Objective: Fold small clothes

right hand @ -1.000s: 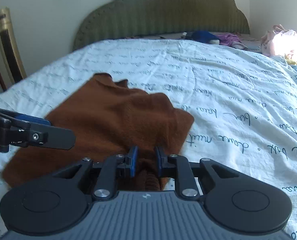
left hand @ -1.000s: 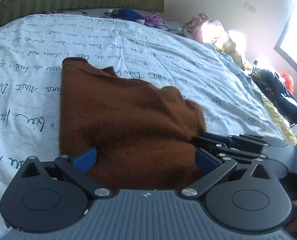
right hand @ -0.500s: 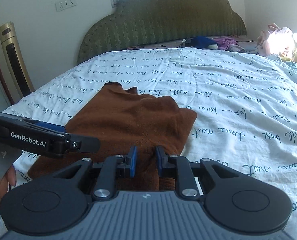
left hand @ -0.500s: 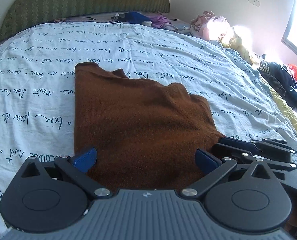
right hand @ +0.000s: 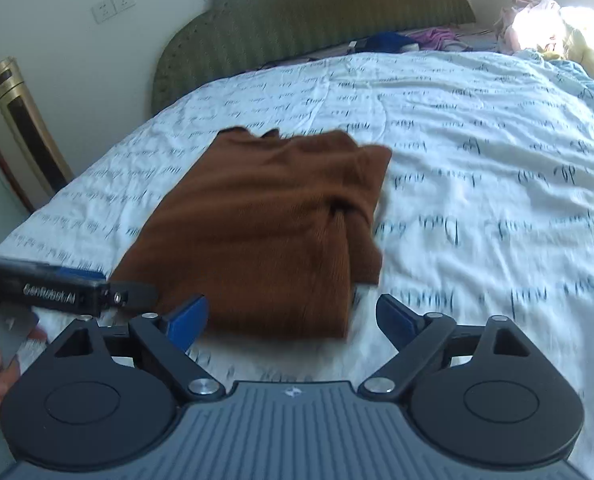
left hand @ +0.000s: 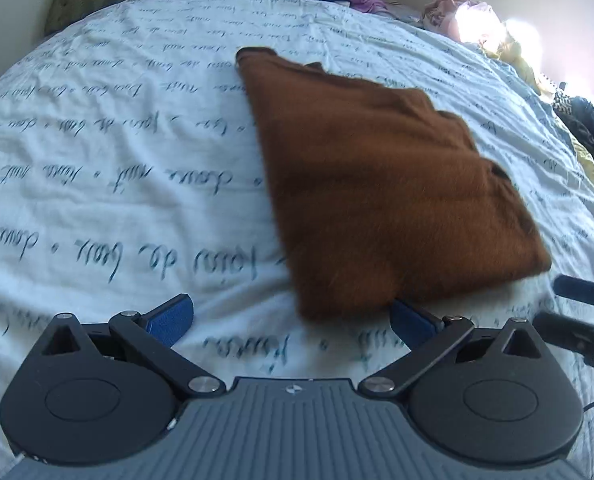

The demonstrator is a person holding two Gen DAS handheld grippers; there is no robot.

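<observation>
A brown knit garment (left hand: 381, 184) lies folded flat on the white bedsheet with blue script (left hand: 117, 160); it also shows in the right wrist view (right hand: 269, 232). My left gripper (left hand: 291, 320) is open and empty, just short of the garment's near edge, left of its near corner. My right gripper (right hand: 293, 318) is open and empty, just short of the garment's near edge. The left gripper also shows at the left of the right wrist view (right hand: 133, 296), and the right gripper's fingers (left hand: 577, 292) show at the right of the left wrist view.
A green padded headboard (right hand: 317, 12) stands at the far end of the bed. Piles of clothes lie at the far right (left hand: 473, 20) and by the headboard (right hand: 393, 42). A gold standing unit (right hand: 29, 132) is beside the bed on the left.
My right gripper let go of the garment and opened. Both grippers pulled back from it, and the garment now lies flat ahead of both.
</observation>
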